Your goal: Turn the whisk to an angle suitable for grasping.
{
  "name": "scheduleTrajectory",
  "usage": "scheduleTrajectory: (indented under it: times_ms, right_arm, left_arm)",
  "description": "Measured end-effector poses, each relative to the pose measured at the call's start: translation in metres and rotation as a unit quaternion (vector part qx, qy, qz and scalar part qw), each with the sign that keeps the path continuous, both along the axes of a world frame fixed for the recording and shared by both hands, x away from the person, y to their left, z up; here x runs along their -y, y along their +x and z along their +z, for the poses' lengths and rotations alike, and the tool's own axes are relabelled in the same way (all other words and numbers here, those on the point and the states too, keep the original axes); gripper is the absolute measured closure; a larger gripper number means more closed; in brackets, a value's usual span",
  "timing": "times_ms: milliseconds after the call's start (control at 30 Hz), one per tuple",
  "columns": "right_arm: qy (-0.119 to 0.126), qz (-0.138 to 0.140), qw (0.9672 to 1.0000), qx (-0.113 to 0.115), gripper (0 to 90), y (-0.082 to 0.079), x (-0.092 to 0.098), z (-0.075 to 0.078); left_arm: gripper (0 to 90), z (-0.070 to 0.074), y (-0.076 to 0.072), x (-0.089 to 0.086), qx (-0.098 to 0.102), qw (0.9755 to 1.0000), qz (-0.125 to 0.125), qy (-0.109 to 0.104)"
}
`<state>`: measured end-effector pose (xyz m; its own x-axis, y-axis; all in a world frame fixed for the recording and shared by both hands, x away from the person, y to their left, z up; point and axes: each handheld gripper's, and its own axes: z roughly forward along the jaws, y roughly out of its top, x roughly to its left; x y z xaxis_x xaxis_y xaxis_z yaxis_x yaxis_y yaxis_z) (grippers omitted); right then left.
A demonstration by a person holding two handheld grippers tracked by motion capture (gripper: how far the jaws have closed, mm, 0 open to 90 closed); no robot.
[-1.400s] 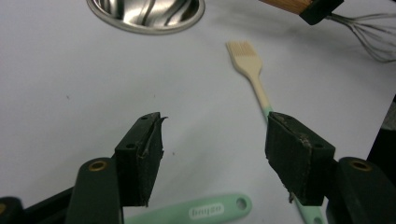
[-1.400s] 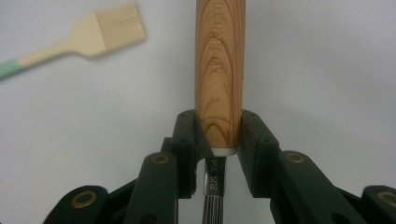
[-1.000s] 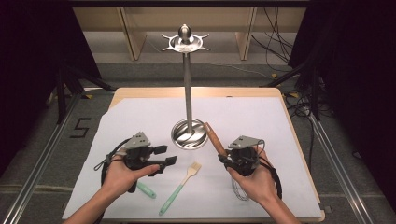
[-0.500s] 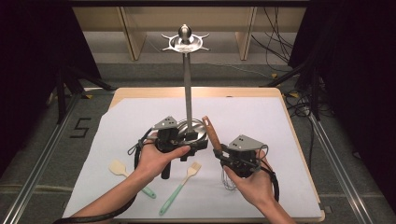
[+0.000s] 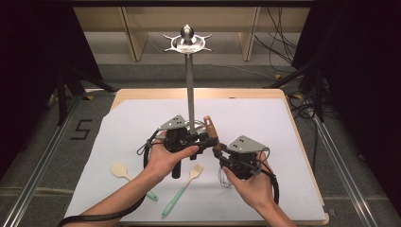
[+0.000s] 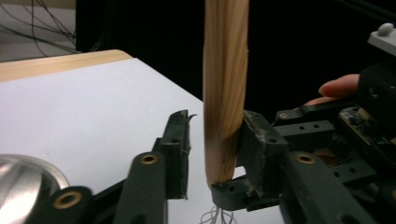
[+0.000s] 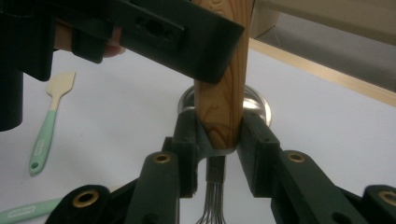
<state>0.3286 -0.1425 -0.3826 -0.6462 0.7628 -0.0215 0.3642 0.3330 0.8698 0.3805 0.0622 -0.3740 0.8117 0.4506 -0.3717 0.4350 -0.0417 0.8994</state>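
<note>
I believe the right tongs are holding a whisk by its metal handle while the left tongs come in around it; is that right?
Not quite: the handle is wooden, not metal, as the right gripper view shows. The right tongs do hold the whisk, and the left tongs have just been closing around it.

Whisk (image 7: 219,100) handle top cut off by the right gripper view's upper edge, wires running off its bottom edge, stand base (image 6: 28,175) cropped at the left gripper view's corner

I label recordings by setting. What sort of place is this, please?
Probably a lab recording station, not a kitchen: a white-covered table set between dark curtains, loose cables on the floor behind, and a metal utensil stand staged with spatulas.
</note>
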Motion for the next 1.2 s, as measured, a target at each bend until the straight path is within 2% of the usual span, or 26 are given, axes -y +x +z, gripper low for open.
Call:
scheduleTrajectory:
  times_ms: [100, 133, 200, 233, 300, 400, 467, 533, 567, 633, 667, 700, 733, 767, 800, 867, 900, 933, 967, 1000, 1033, 1067, 1100, 1133, 1167, 1200]
  right_arm:
    - [0.001, 0.002, 1.0000, 0.003, 70.5, -0.001, -0.002, 0.001]
    - [0.005, -0.001, 1.0000, 0.009, 70.5, -0.001, -0.003, 0.001]
    - [0.012, -0.002, 0.9999, 0.000, 70.4, -0.002, -0.002, 0.002]
    - [0.010, 0.000, 0.9999, 0.006, 70.3, -0.001, -0.002, 0.002]
    - [0.003, 0.014, 0.9999, 0.007, 68.4, -0.001, -0.001, 0.004]
    - [0.014, 0.009, 0.9998, 0.014, 57.8, -0.003, 0.002, 0.006]
    - [0.015, 0.007, 0.9997, 0.017, 54.8, -0.004, 0.009, 0.007]
    - [0.017, -0.002, 0.9997, 0.020, 53.3, -0.005, 0.016, 0.005]
    - [0.021, -0.006, 0.9996, 0.017, 53.3, -0.005, 0.019, 0.004]
    - [0.030, -0.018, 0.9993, 0.011, 53.3, -0.006, 0.024, -0.001]
    - [0.019, -0.017, 0.9995, 0.017, 53.4, -0.005, 0.029, -0.002]
    - [0.019, -0.017, 0.9995, 0.017, 53.4, -0.005, 0.029, -0.002]
    - [0.026, -0.028, 0.9993, -0.001, 53.5, -0.007, 0.031, -0.006]
    - [0.021, -0.029, 0.9993, 0.003, 53.6, -0.007, 0.033, -0.008]
    - [0.024, -0.027, 0.9993, -0.004, 53.7, -0.006, 0.034, -0.009]
    - [0.017, -0.025, 0.9995, 0.007, 53.9, -0.005, 0.038, -0.011]
    - [0.022, -0.035, 0.9990, -0.013, 54.0, -0.008, 0.038, -0.012]
    - [0.023, -0.034, 0.9992, 0.000, 54.0, -0.006, 0.039, -0.013]
    - [0.026, -0.042, 0.9986, -0.017, 54.1, -0.008, 0.039, -0.012]
    - [0.023, -0.040, 0.9989, -0.008, 54.2, -0.007, 0.040, -0.013]
    - [0.016, -0.039, 0.9991, -0.001, 54.3, -0.006, 0.042, -0.013]
    - [0.026, -0.042, 0.9988, -0.009, 54.3, -0.007, 0.042, -0.013]
    - [0.022, -0.042, 0.9988, -0.009, 54.3, -0.006, 0.043, -0.013]
    - [0.018, -0.046, 0.9988, -0.003, 54.3, -0.006, 0.043, -0.014]
    - [0.011, -0.043, 0.9990, 0.010, 54.3, -0.005, 0.045, -0.014]
    - [0.009, -0.040, 0.9991, 0.004, 54.3, -0.005, 0.046, -0.014]
  left_arm:
    - [71.5, 0.001, -0.001, 0.001, 0.009, 0.9999, -0.008, -0.002]
    - [71.8, 0.002, -0.001, 0.001, 0.017, 0.9998, -0.010, 0.000]
    - [72.1, 0.004, -0.001, 0.000, 0.023, 0.9996, -0.013, 0.004]
    - [72.3, 0.005, -0.001, -0.001, 0.026, 0.9995, -0.016, 0.007]
    - [72.4, 0.010, 0.002, -0.004, 0.031, 0.9992, -0.025, 0.010]
    - [72.4, 0.021, 0.008, -0.013, 0.060, 0.9967, -0.035, 0.043]
    - [72.4, 0.028, 0.014, -0.019, 0.080, 0.9928, -0.047, 0.075]
    - [72.4, 0.035, 0.019, -0.026, 0.095, 0.9890, -0.058, 0.098]
    - [72.4, 0.038, 0.022, -0.029, 0.104, 0.9858, -0.069, 0.112]
    - [72.4, 0.044, 0.027, -0.035, 0.112, 0.9830, -0.081, 0.121]
    - [72.3, 0.047, 0.027, -0.037, 0.103, 0.9832, -0.081, 0.127]
    - [72.3, 0.047, 0.027, -0.037, 0.103, 0.9832, -0.081, 0.127]
    - [72.3, 0.052, 0.031, -0.042, 0.107, 0.9813, -0.096, 0.129]
    - [72.3, 0.056, 0.033, -0.044, 0.108, 0.9793, -0.104, 0.136]
    - [72.3, 0.059, 0.035, -0.047, 0.111, 0.9781, -0.109, 0.138]
    - [72.3, 0.066, 0.039, -0.051, 0.116, 0.9749, -0.124, 0.144]
    - [72.3, 0.069, 0.041, -0.052, 0.120, 0.9739, -0.131, 0.141]
    - [72.3, 0.072, 0.043, -0.054, 0.125, 0.9723, -0.137, 0.142]
    - [72.3, 0.076, 0.047, -0.056, 0.143, 0.9681, -0.147, 0.144]
    - [72.3, 0.081, 0.051, -0.057, 0.158, 0.9640, -0.154, 0.149]
    - [72.3, 0.085, 0.054, -0.058, 0.166, 0.9613, -0.162, 0.149]
    - [72.3, 0.089, 0.057, -0.058, 0.181, 0.9574, -0.170, 0.148]
    - [72.3, 0.093, 0.060, -0.059, 0.192, 0.9542, -0.174, 0.150]
    - [72.3, 0.096, 0.060, -0.060, 0.187, 0.9555, -0.171, 0.150]
    - [72.3, 0.100, 0.062, -0.060, 0.191, 0.9544, -0.172, 0.151]
    - [72.3, 0.103, 0.063, -0.061, 0.193, 0.9536, -0.172, 0.154]
